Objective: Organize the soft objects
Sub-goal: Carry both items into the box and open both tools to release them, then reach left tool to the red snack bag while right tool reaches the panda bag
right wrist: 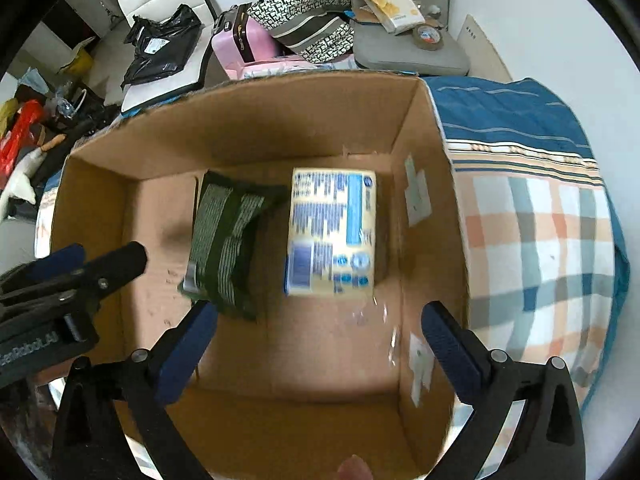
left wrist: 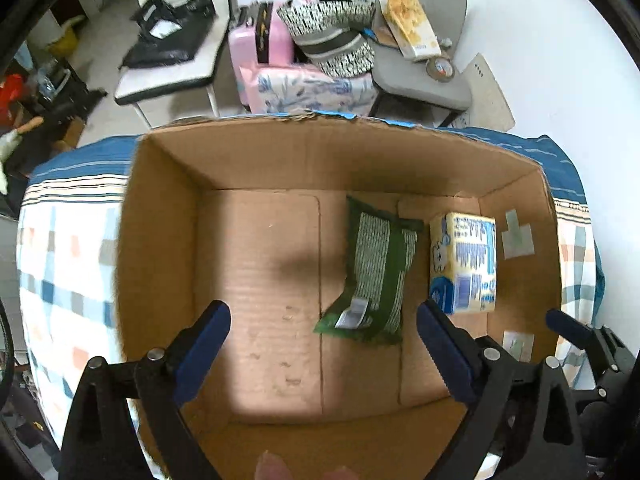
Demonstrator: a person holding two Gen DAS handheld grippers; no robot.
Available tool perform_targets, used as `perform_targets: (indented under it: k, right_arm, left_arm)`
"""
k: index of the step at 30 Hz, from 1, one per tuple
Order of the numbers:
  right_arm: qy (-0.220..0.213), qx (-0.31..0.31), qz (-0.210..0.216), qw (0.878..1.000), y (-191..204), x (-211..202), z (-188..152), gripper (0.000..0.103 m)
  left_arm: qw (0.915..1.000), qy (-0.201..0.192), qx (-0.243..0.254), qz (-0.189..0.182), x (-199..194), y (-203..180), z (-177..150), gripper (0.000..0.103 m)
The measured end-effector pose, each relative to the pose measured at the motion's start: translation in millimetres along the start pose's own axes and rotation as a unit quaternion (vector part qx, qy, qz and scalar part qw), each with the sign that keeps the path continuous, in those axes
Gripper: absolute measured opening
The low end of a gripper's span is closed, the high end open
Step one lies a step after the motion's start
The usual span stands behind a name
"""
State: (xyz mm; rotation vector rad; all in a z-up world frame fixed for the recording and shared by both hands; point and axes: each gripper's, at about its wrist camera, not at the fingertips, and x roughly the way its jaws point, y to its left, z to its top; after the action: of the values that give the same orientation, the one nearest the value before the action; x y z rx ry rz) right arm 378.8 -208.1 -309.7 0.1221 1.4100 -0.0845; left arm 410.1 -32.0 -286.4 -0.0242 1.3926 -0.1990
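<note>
An open cardboard box (left wrist: 168, 216) stands on a plaid bed; it also shows in the right wrist view (right wrist: 432, 240). Inside lie a green striped soft pack (left wrist: 374, 272) and a yellow-and-blue tissue pack (left wrist: 464, 260) to its right, near the right wall. The right wrist view shows the green pack (right wrist: 224, 240) and the tissue pack (right wrist: 332, 232) side by side. My left gripper (left wrist: 322, 354) is open and empty above the box floor, left of the green pack. My right gripper (right wrist: 320, 350) is open and empty above the box, just short of the tissue pack. The left gripper also shows at the left edge of the right wrist view (right wrist: 60, 276).
The bed's blue and plaid cover (right wrist: 540, 232) surrounds the box. Behind stand a white chair with a black bag (left wrist: 172, 36), a pink suitcase (left wrist: 260, 40), patterned bags (left wrist: 332, 36) and a grey chair with a snack box (left wrist: 416, 40).
</note>
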Motion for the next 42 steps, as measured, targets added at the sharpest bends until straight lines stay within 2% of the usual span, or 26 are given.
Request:
perform_targets:
  k: [7,13,21,25,29,32,35,39,42]
  right_arm:
    - [-0.019,-0.015,-0.023,0.999,10.3,-23.6,-38.0,0.103]
    - [-0.052,-0.026,-0.029,0.998,14.2,-60.0,-63.9,0.103]
    - [-0.103,-0.028,-0.005,0.994,19.0,-120.7,-90.4,0.103]
    - [-0.107,-0.023,0.008,0.994,14.3,-137.5,-102.7,0.103]
    - [-0.079,-0.014,0.004,0.997,-3.5,-128.3,-122.5,0.103]
    - [-0.029,-0.006,-0.001,1.000,-21.4,-92.3,-137.9,0.103]
    - [0.018,-0.014,-0.007,1.000,-32.9,-52.2,-149.2,0.103]
    - [0.060,-0.046,-0.013,0.997,-39.1,-7.5,-158.0,0.103]
    - [0.072,-0.085,-0.030,0.993,-37.3,19.4,-159.0,0.103]
  left_arm:
    - [0.9986,-0.044,-0.001,0.030,-39.9,5.7,-43.8,0.095]
    - [0.9969,-0.071,-0.005,0.033,-73.3,4.4,-74.2,0.095]
    - [0.9928,-0.116,-0.013,0.028,-125.4,0.8,-101.9,0.095]
    - [0.9919,-0.123,-0.025,0.023,-142.5,4.1,-115.5,0.095]
    - [0.9931,-0.101,-0.056,0.021,-136.8,14.3,-137.9,0.095]
    - [0.9942,-0.072,-0.078,0.022,-114.9,18.9,-157.4,0.095]
    - [0.9962,-0.019,-0.081,0.026,-79.5,18.6,-178.1,0.095]
    - [0.9962,0.036,-0.068,0.041,-33.7,17.1,-202.4,0.095]
    - [0.9949,0.065,-0.020,0.075,-0.9,7.7,-214.4,0.095]
